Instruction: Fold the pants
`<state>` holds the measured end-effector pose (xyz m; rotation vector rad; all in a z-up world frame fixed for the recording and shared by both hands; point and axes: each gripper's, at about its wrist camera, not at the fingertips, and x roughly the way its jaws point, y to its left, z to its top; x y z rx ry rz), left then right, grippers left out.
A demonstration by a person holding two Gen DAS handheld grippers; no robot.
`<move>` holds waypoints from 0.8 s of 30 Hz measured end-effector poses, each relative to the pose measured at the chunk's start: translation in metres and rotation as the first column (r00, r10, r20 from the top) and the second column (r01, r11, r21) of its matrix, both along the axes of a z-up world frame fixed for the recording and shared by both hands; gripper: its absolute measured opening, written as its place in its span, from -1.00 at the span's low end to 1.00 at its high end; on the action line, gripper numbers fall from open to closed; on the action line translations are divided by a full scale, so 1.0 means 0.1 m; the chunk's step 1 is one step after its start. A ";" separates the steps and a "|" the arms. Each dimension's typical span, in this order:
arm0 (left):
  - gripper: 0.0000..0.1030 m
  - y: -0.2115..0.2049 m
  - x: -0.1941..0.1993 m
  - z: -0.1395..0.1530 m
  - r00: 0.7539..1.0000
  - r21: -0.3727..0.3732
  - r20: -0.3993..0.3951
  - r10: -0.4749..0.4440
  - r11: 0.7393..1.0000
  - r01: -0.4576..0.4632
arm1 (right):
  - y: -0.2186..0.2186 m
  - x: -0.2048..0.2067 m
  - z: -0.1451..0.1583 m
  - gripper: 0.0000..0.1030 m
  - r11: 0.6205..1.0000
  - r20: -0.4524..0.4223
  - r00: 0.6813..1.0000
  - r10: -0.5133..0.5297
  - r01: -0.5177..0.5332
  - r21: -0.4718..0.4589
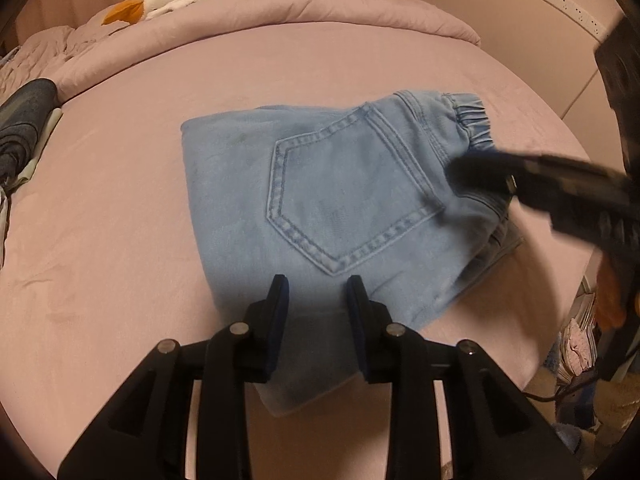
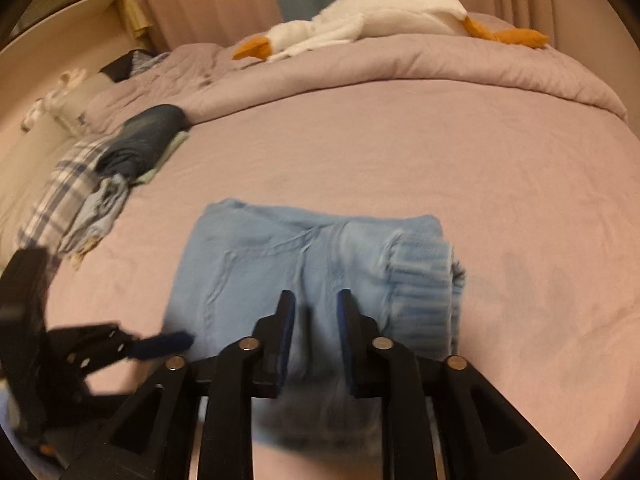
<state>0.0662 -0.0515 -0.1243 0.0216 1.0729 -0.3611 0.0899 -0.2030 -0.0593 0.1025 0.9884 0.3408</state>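
Left hand-held gripper [image 1: 316, 286] stands released, nothing between its pads, above the near edge of the folded pants [image 1: 340, 196] lying mid-bed [image 1: 120, 240], soft limp denim best taken by the thicker elastic waistband [image 1: 468, 116], beside which the right hand-held gripper [image 2: 316, 300] hovers likewise released, its underside hidden.

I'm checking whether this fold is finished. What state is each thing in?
jeans: folded into a compact bundle, back pocket up, flat on the bed.
left gripper: jaws parted, nothing pinched, over the jeans' near edge.
right gripper: jaws parted, empty, above the jeans.
plush goose: lying on the duvet.
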 end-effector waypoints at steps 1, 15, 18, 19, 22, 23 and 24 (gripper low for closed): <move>-0.43 -0.01 0.00 0.00 1.000 0.000 0.001 0.001 1.000 -0.001 | -0.01 -0.05 0.00 -0.54 1.000 0.002 1.000 0.010 -0.010 0.005; 0.23 0.08 -0.08 0.03 0.998 -0.004 0.039 0.058 0.998 -0.058 | 0.09 -0.31 -0.29 -0.53 0.996 -0.083 0.995 0.063 -0.068 -0.056; 0.34 0.24 -0.08 0.08 0.993 -0.040 0.041 0.110 0.993 -0.109 | -0.04 -0.35 -0.15 -0.40 0.998 -0.065 0.996 0.052 -0.051 0.026; 0.34 0.27 -0.07 0.08 0.992 -0.044 0.040 0.122 0.992 -0.120 | -0.11 -0.37 -0.09 -0.18 0.997 -0.051 0.998 0.044 -0.040 0.071; 0.35 0.38 -0.04 0.09 0.987 -0.063 0.028 0.161 0.985 -0.159 | -0.31 -0.39 0.02 0.21 0.991 -0.019 1.000 -0.016 0.018 0.136; 0.37 0.40 -0.04 0.09 0.985 -0.072 0.022 0.171 0.983 -0.169 | -0.39 -0.38 0.04 0.21 0.987 -0.015 0.999 -0.040 0.042 0.152; 0.43 0.43 -0.02 0.08 0.984 -0.086 0.013 0.180 0.980 -0.178 | -0.48 -0.37 0.05 0.23 0.984 -0.018 0.997 -0.074 0.076 0.161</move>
